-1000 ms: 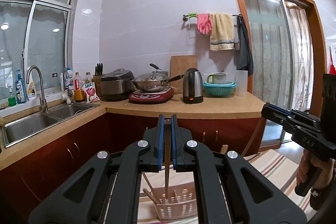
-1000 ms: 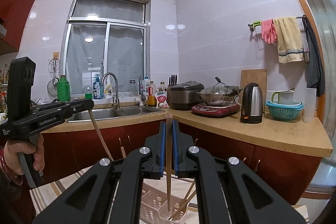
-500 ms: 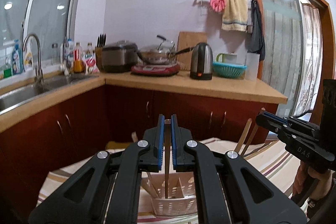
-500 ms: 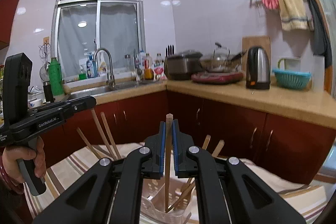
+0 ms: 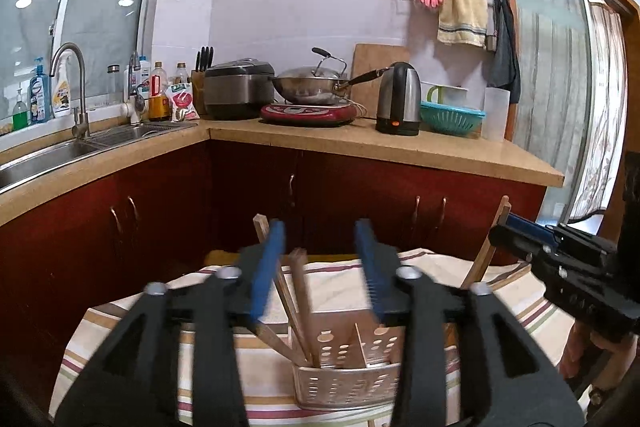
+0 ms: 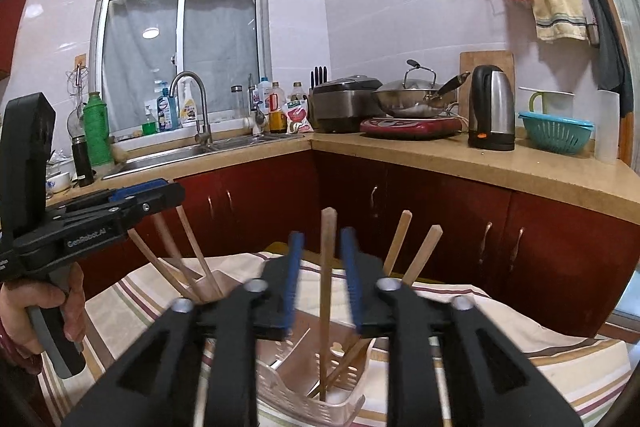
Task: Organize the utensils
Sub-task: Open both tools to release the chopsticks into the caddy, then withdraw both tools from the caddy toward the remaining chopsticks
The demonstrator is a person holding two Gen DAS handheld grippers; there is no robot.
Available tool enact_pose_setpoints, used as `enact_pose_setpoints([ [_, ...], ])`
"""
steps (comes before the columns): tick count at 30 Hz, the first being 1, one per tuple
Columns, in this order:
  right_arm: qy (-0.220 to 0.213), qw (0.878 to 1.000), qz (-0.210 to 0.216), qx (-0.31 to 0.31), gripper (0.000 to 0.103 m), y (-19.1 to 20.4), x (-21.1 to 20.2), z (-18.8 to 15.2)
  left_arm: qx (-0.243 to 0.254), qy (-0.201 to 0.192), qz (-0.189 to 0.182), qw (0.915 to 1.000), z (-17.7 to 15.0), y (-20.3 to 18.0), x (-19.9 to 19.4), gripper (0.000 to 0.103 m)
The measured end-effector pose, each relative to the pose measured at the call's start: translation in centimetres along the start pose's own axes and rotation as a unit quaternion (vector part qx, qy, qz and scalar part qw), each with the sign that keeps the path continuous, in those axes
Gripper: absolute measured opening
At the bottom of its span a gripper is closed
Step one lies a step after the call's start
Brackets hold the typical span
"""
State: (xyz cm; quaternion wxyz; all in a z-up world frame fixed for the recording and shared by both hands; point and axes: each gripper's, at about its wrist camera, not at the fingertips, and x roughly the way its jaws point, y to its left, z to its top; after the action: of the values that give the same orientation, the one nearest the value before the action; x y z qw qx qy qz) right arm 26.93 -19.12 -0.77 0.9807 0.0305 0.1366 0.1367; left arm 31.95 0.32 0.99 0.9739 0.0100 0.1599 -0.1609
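Observation:
A pale perforated plastic utensil holder [image 5: 344,383] stands on a striped cloth, also in the right wrist view [image 6: 304,391]. Wooden chopsticks stand in it. My left gripper [image 5: 319,239] is open just above it, with a chopstick [image 5: 304,303] standing loose between the blue pads [image 5: 266,267]. My right gripper [image 6: 322,247] is open too, with a chopstick [image 6: 327,287] upright between its jaws, its lower end in the holder. Each gripper shows in the other's view: the right one [image 5: 520,239], the left one [image 6: 160,193].
The striped cloth [image 5: 532,311] covers a round table. Behind it runs an L-shaped counter [image 5: 400,147] with red cabinets, a sink [image 5: 60,155], rice cooker [image 5: 238,89], wok [image 5: 310,85], kettle [image 5: 398,99] and teal colander [image 5: 452,117].
Both grippers came down toward the holder and opened. The chopsticks they gripped now stand loose in the holder.

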Motion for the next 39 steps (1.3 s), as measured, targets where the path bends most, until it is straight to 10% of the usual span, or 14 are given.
enact_pose_setpoints([
  [22,-0.025,0.999,-0.03,-0.026,0.053,2.5,-7.0,-0.2,0.033,-0.017,0.038,0.9986,-0.9,-3.0,-7.2,0.077],
  [39,0.058,0.996,-0.062,-0.017,0.054,5.6,-14.3,-11.8,0.001,0.06,0.089,0.9942,-13.0,-2.7,-14.4,0.083],
])
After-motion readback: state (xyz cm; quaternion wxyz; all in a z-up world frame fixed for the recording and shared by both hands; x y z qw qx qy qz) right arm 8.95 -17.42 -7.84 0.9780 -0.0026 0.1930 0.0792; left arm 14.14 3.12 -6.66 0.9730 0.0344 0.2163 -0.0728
